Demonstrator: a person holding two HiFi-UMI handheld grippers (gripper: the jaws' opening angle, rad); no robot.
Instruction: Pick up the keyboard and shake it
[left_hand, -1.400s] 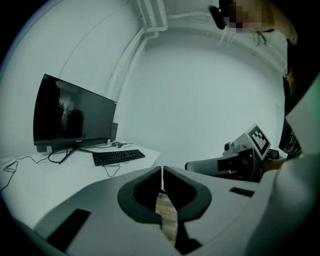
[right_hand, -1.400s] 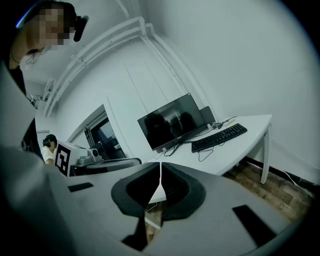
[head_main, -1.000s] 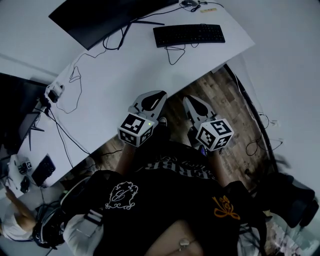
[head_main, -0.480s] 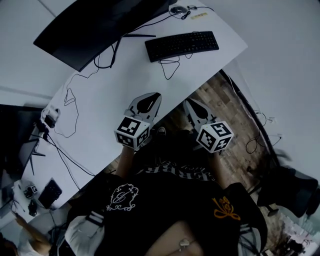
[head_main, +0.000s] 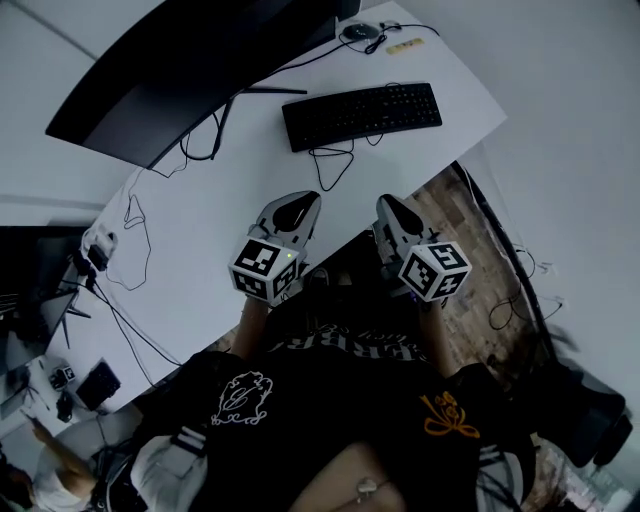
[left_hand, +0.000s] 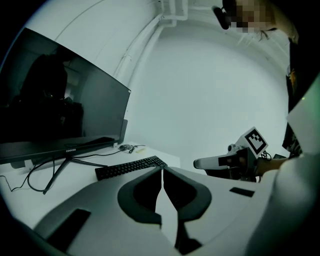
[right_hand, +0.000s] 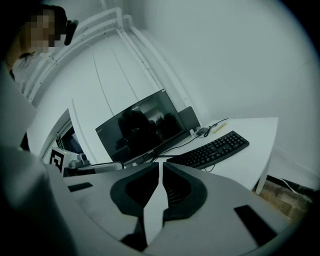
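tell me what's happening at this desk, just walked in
A person at a white desk holds a two-jaw claw in each hand. The left claw and the right claw are both shut and empty. They point towards the flat black keyboard, which lies on the desk in front of a big dark monitor. Both claws are near the desk's near edge, well short of the keyboard, so it has not been picked up yet.

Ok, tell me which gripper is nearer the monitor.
Left. The left gripper hovers over the table in front of the monitor; the right gripper sits further right, at the table's edge.
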